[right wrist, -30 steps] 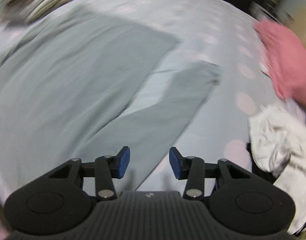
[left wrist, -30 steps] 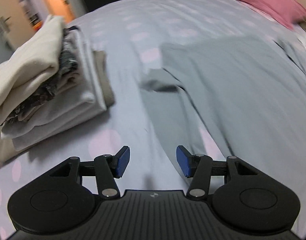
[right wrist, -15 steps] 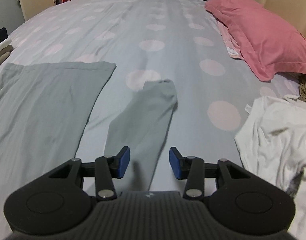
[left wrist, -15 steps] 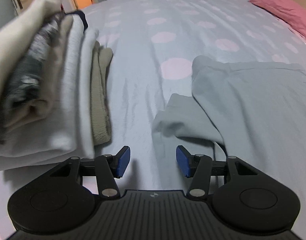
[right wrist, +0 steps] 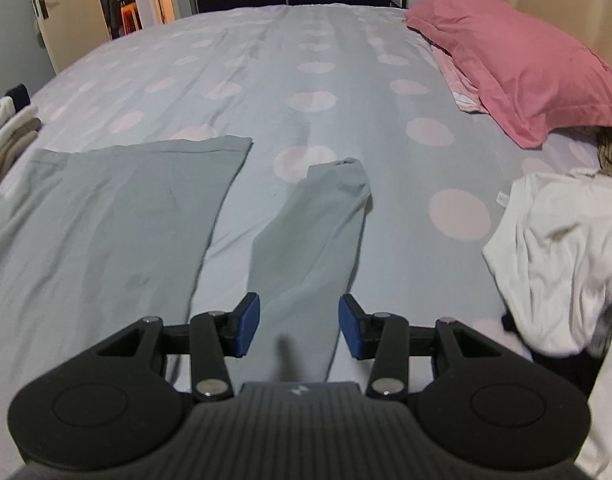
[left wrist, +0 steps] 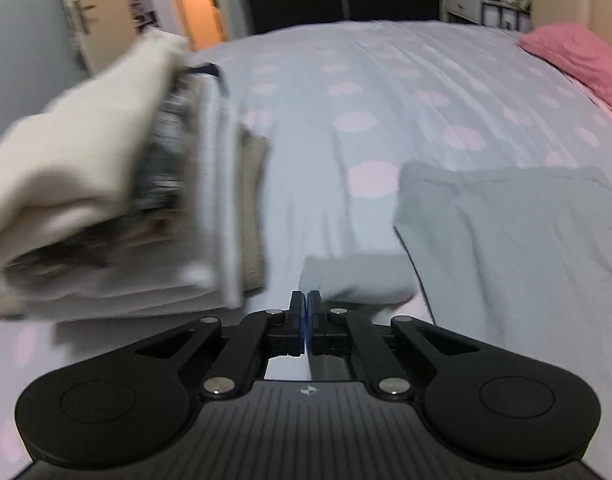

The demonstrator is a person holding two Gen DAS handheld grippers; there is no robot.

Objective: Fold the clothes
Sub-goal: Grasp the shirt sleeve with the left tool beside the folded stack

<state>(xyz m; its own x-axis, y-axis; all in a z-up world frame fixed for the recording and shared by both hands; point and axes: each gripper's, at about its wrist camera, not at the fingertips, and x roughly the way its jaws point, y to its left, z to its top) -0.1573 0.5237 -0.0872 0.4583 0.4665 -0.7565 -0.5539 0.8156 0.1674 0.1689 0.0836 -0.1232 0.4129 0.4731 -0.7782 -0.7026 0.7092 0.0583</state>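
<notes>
A grey long-sleeved shirt (right wrist: 106,216) lies flat on the spotted bed sheet (right wrist: 314,64). In the left wrist view its body (left wrist: 518,232) is at the right and one sleeve end (left wrist: 358,276) lies right in front of my left gripper (left wrist: 305,304). That gripper is shut, its blue pads pinched on the sleeve's edge. In the right wrist view the other sleeve (right wrist: 318,224) stretches away from my right gripper (right wrist: 299,324), which hangs open just above it with nothing held.
A stack of folded clothes (left wrist: 118,200) sits close on the left of the left gripper. A pink pillow (right wrist: 518,60) and a crumpled white garment (right wrist: 554,256) lie to the right. An open door (right wrist: 70,8) shows beyond the bed.
My left gripper has closed from open onto the sleeve end and come nearer the folded stack. The right gripper has steadied above the other sleeve and stays open.
</notes>
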